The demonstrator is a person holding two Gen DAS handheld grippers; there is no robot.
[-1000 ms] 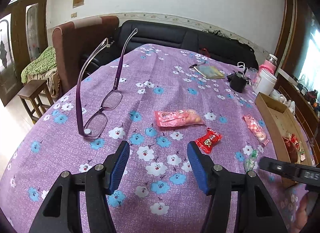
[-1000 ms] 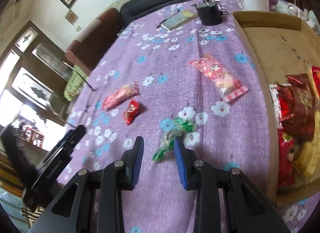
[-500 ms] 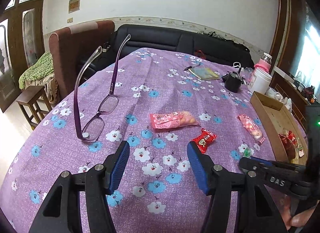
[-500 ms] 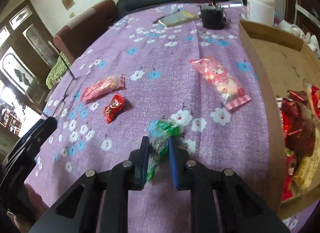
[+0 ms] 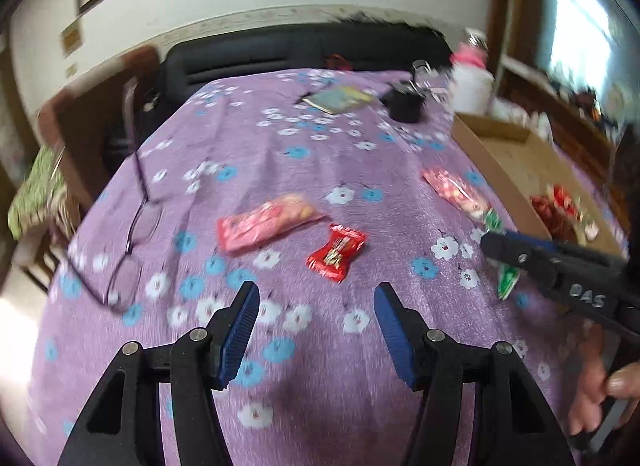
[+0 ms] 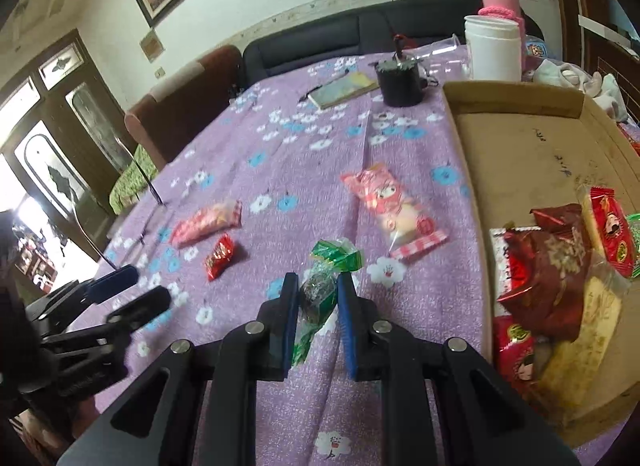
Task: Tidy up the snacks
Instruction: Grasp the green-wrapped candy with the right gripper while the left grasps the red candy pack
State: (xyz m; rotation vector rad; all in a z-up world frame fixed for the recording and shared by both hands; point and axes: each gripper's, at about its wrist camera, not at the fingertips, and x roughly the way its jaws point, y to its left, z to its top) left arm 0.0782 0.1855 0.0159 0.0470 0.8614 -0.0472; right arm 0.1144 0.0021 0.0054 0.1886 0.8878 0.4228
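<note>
My right gripper is shut on a green wrapped candy, lifted a little off the purple flowered tablecloth; from the left wrist view the same candy hangs below the right gripper's fingers. My left gripper stands open over the cloth with nothing between its pads. Just beyond it lies a small red candy packet. A pink snack pack lies left of that, and another pink pack lies near the cardboard box. The left gripper shows at the left edge of the right wrist view.
The cardboard box holds several red and yellow snack packs at its near end. Purple glasses lie on the left. A booklet, a black cup and a white jar stand at the far side. A hand grips the right tool.
The right gripper closed on the green candy and lifted it slightly. The left gripper swung rightward toward the small red packet, still open.
</note>
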